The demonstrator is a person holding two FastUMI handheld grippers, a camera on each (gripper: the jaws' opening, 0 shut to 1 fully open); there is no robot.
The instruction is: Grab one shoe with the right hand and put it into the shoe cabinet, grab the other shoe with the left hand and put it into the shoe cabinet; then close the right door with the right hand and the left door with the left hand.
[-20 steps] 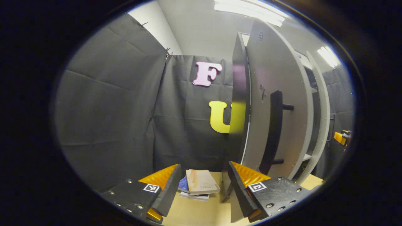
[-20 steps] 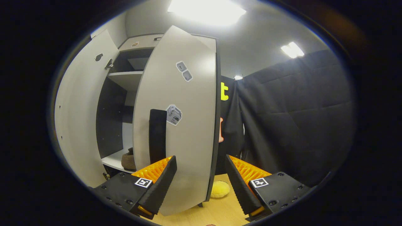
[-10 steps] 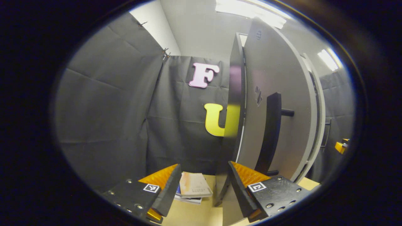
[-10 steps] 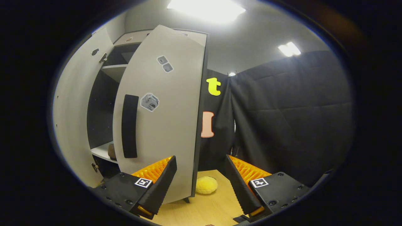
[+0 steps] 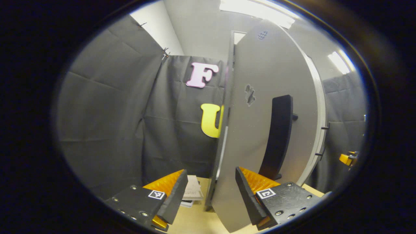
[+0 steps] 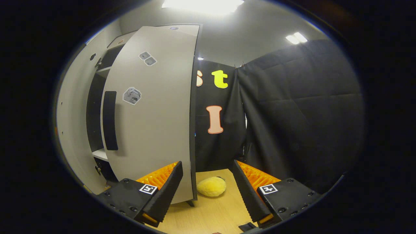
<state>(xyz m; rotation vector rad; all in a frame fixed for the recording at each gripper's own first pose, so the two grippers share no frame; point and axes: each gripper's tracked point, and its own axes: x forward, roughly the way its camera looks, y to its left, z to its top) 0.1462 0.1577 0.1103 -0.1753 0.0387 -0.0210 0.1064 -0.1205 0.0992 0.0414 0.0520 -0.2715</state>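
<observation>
The cabinet's grey left door (image 5: 256, 130) with its black bar handle (image 5: 276, 136) stands close ahead in the left gripper view. My left gripper (image 5: 211, 195) is open, and the door's lower edge passes between its fingers. In the right gripper view the grey right door (image 6: 156, 107), with a black handle (image 6: 110, 125) and stickers, is swung most of the way in. My right gripper (image 6: 206, 191) is open; its left finger (image 6: 165, 188) lies against the door's face near the outer edge. A narrow dark gap (image 6: 94, 107) shows the cabinet's inside and a white shelf (image 6: 99, 154).
A few books (image 5: 192, 191) lie on the wooden floor left of the cabinet. A yellow plush thing (image 6: 211, 187) lies on the floor right of the right door. Black cloth walls close in on both sides. The other gripper (image 5: 347, 158) shows far right.
Both doors have swung further toward shut and the opening between them has narrowed. The brown shoe on the shelf has gone out of sight behind the right door.
</observation>
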